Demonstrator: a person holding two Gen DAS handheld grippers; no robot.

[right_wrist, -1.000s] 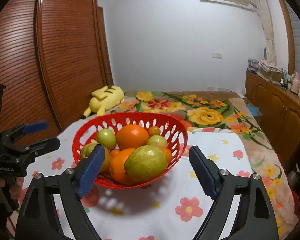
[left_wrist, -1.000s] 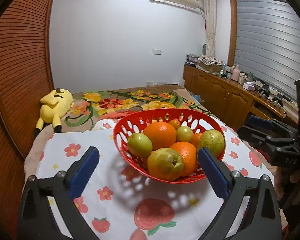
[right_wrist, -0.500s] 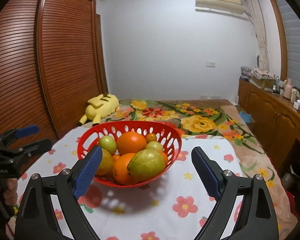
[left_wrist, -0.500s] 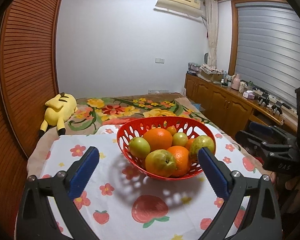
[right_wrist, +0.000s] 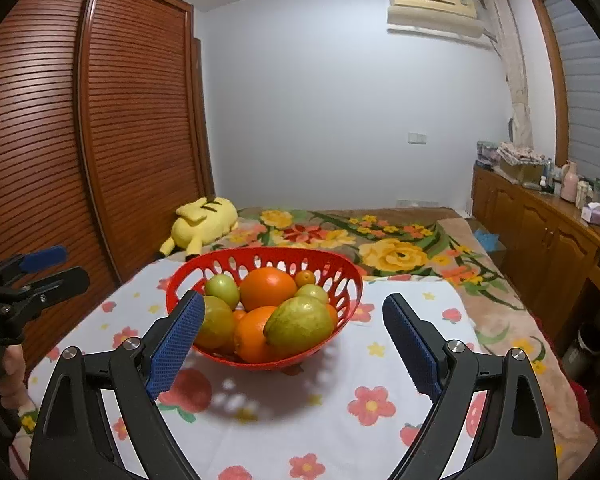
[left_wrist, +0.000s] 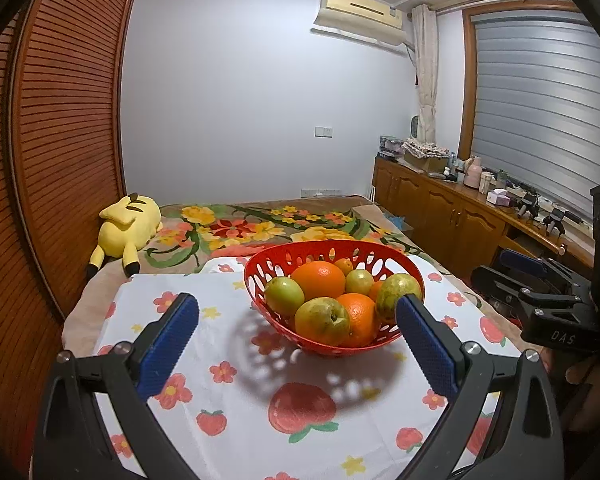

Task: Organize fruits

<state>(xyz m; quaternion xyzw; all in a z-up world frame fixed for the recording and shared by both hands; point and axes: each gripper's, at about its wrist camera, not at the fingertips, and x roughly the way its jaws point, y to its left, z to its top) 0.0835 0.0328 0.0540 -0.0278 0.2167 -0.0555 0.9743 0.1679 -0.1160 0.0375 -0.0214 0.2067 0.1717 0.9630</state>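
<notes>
While both tools hang back from the fruit, the one bit of readable lettering is "DAS", printed in pale capitals on the black body of the right gripper (left_wrist: 540, 280) as it pokes in at the edge of the left wrist view. Some small print sits on the left gripper (right_wrist: 40, 268) in the right wrist view too, cut off and too blurred to read.

Centre stage is the red basket (left_wrist: 328, 252), perforated with oval holes and standing upright on the worktop (left_wrist: 228, 392) under a white cloth printed with flowers and strawberries. Piled inside are a big orange (left_wrist: 318, 280), a second orange (left_wrist: 356, 318), round green fruits, and a tiny orange one at the back. Nearest the right wrist camera lies a green pear-shaped fruit (right_wrist: 298, 324), on its side, long axis running left to right and tilted, its narrower end up toward the right.

Left gripper: blue pads spread wide, holding nothing. Right gripper: the same, wide apart and empty. Both are short of the basket, not touching it.

Behind, a yellow plush toy (left_wrist: 126, 224) lies on the floral bed cover.
</notes>
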